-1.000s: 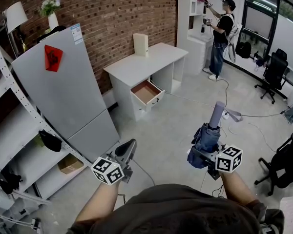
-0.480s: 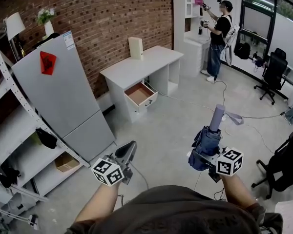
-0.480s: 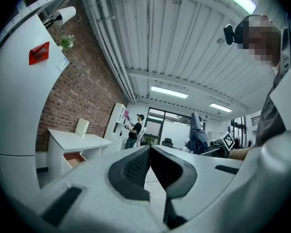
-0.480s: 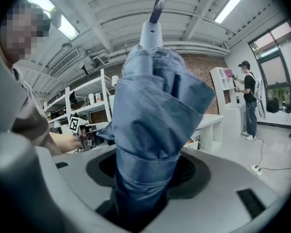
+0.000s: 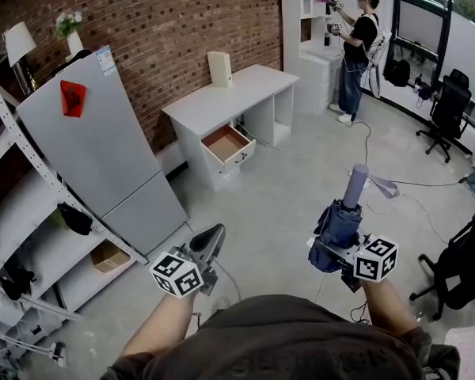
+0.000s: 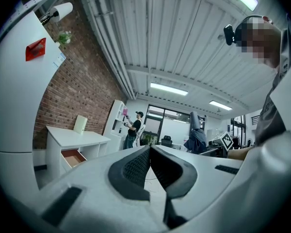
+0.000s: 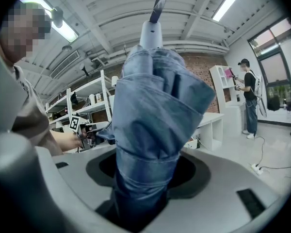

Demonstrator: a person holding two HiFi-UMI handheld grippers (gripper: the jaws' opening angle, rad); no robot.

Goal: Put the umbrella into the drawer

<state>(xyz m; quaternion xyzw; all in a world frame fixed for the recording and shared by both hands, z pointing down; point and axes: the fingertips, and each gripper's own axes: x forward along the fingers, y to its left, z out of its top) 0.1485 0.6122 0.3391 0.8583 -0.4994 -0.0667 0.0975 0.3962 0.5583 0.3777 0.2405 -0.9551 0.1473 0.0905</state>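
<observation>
A folded blue umbrella (image 5: 337,226) with a grey handle (image 5: 355,185) stands upright in my right gripper (image 5: 333,253), whose jaws are shut on its lower fabric. In the right gripper view the umbrella (image 7: 153,106) fills the middle between the jaws. My left gripper (image 5: 211,240) is held out level over the floor, shut and holding nothing; its fingertips (image 6: 149,148) meet. The open drawer (image 5: 226,142) with a brown inside sticks out of the white desk (image 5: 222,101) well ahead across the floor, and the drawer (image 6: 72,157) also shows in the left gripper view.
A grey fridge (image 5: 95,141) stands left of the desk, metal shelves (image 5: 32,212) at the far left. A person (image 5: 356,50) works at a white cabinet at the back right. Cables (image 5: 380,184) lie on the floor; black office chairs (image 5: 463,267) stand at the right.
Both grippers have been carried together across the floor, and the desk and fridge have shifted a little in the view. The grip on the umbrella is unchanged.
</observation>
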